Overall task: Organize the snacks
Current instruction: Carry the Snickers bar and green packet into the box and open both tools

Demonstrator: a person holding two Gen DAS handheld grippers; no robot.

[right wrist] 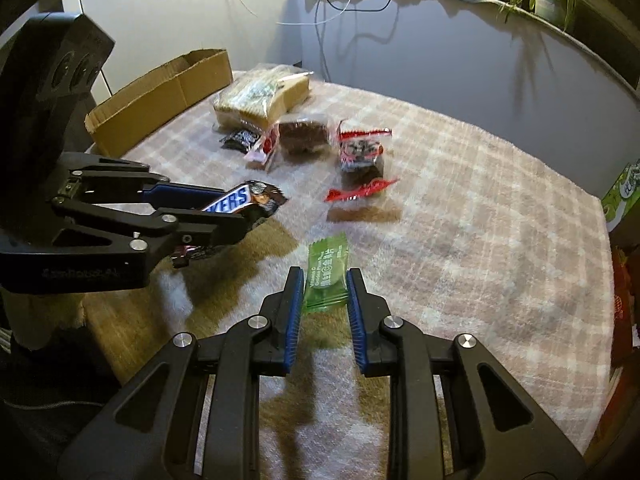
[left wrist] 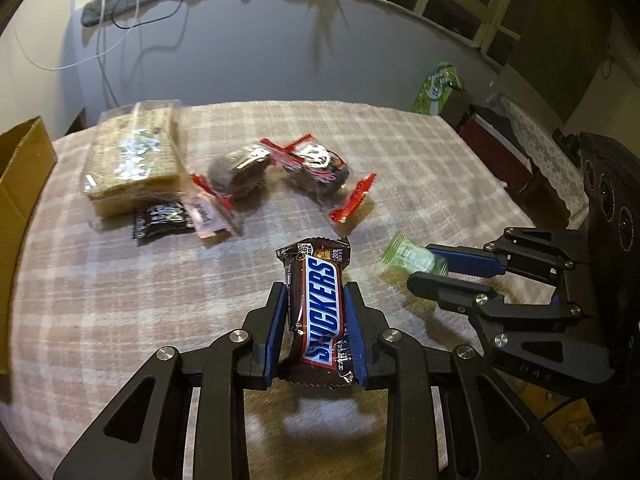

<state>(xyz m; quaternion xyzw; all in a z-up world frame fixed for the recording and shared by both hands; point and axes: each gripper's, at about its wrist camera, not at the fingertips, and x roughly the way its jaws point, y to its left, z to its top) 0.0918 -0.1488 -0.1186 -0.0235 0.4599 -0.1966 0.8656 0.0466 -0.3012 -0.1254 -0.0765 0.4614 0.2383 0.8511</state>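
Fingers of the left gripper (left wrist: 314, 300) clamp the brown Snickers bar (left wrist: 318, 312); the right gripper (right wrist: 323, 280) straddles the green candy sachet (right wrist: 326, 276) unclosed, so squeeze squarely, then carry both to the open cardboard box (right wrist: 160, 96).

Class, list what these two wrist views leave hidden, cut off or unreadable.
1. Inside of the cardboard box: its wall blocks it in the right view; cut by the edge in the left.
2. Snickers bar: its sides are covered by the left gripper fingers.
3. Green candy packet: small print blurred; whether the right gripper is touching it is unclear.
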